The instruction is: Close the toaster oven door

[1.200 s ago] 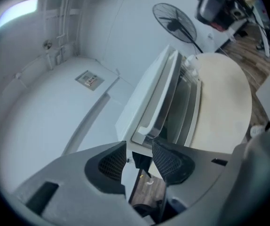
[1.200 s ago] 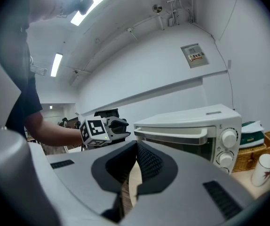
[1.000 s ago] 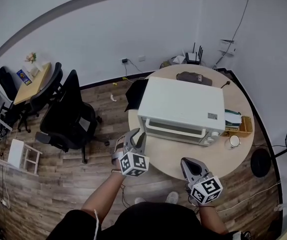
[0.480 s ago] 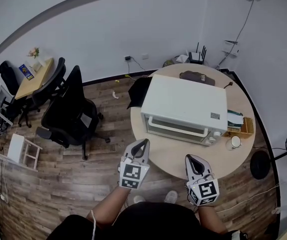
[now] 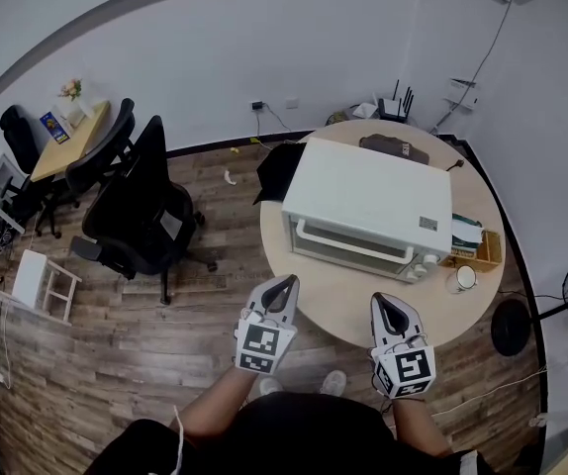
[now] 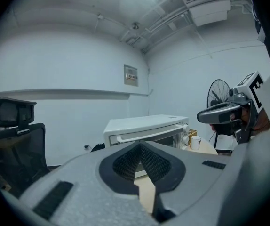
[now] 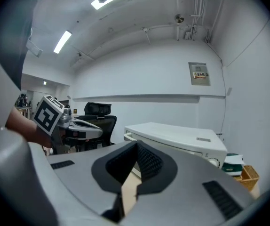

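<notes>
toaster oven [image 5: 368, 206] sat mid round table [image 5: 338, 310], door [image 5: 348, 248] judged already shut. left tongs [image 5: 285, 283] and right tongs [image 5: 384, 303] pressed together, empty, held off near edge. nothing left, seemingly.

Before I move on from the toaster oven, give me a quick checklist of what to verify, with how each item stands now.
1. Toaster oven door flush against the front: ok.
2. Left tool shut, nothing between its jaws: ok.
3. Right tool shut, nothing between its jaws: ok.
4. Both tools apart from the oven, near the table edge: ok.
5. Mug upright beside the oven: ok.
6. Door fully latched: cannot tell.
</notes>
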`<state>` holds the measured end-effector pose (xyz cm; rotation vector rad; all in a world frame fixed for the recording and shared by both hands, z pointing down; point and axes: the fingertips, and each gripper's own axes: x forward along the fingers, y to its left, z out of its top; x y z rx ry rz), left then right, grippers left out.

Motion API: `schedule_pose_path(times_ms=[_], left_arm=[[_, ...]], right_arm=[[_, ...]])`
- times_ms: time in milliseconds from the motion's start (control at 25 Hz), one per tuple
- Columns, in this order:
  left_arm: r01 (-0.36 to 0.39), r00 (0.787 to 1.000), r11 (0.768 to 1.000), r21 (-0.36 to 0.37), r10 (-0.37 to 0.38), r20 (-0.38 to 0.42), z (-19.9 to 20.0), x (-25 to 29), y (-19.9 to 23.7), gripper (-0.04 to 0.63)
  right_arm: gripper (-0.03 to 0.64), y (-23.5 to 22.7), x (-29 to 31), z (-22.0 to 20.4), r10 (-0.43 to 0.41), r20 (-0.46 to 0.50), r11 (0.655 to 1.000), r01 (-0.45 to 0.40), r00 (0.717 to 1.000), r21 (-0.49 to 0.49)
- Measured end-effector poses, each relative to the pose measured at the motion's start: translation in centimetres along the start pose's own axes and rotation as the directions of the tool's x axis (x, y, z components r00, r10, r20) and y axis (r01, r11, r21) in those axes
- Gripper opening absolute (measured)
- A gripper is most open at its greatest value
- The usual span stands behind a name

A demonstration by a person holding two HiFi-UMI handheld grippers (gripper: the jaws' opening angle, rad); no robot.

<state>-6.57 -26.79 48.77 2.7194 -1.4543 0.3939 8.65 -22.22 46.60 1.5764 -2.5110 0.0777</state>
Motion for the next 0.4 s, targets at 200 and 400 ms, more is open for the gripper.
schedule_pose_path(times_ms=[200, 400], left_arm=[[-0.002, 1.000, 1.000, 0.014, 0.002, -0.004, 0.12, -0.24, -0.06, 0.008], [-0.006, 1.000, 1.000, 0.017, 0.006, -0.003, 0.08, -0.55, -0.93, 0.008]], right_arm=[[-0.007, -0.09, 0.11, 0.40, 0.014, 0.019, 1.000, -0.014, 1.000, 0.020], [-0.008, -0.35, -0.33, 0.36, 0.035, 0.000, 0.999, -0.035, 0.999, 0.001]])
